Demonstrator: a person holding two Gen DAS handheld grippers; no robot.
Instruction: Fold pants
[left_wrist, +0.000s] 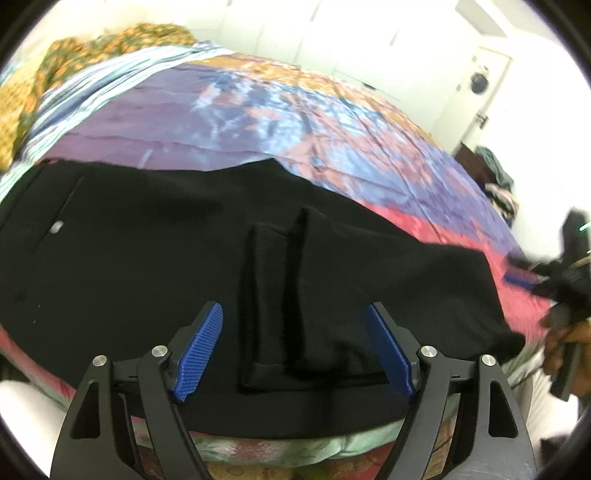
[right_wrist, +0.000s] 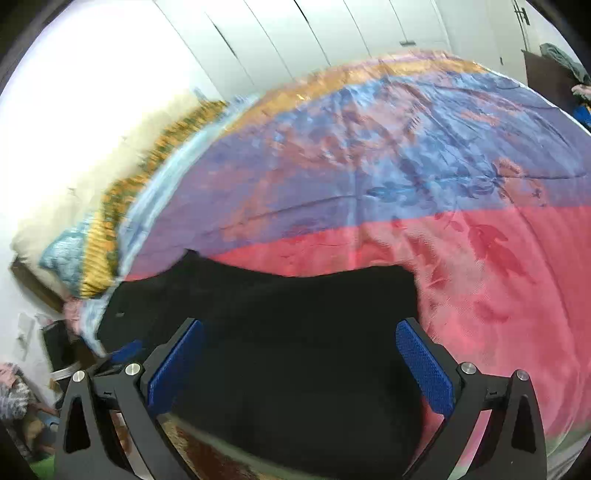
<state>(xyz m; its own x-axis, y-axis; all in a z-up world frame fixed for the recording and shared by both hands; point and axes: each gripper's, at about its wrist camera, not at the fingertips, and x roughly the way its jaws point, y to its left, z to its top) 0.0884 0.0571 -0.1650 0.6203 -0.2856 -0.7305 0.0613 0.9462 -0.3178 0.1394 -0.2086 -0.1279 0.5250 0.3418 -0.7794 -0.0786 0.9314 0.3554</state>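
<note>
The left gripper (left_wrist: 293, 350) stands spread and empty over a raised crease in the black, soft-cloth pants (left_wrist: 147, 258); the right gripper (right_wrist: 299, 365), likewise spread, hovers above their six-o'clock portion. The pants lie flat on the glossy multicoloured bedspread (right_wrist: 406, 147); they look light and limp, best pinched at an edge toward three o'clock.

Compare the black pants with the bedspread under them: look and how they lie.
The pants are plain black; the bedspread is banded purple, blue and pink with a leaf pattern. The pants cover only the near edge; the bedspread spans the whole bed. Both lie mostly flat.
</note>
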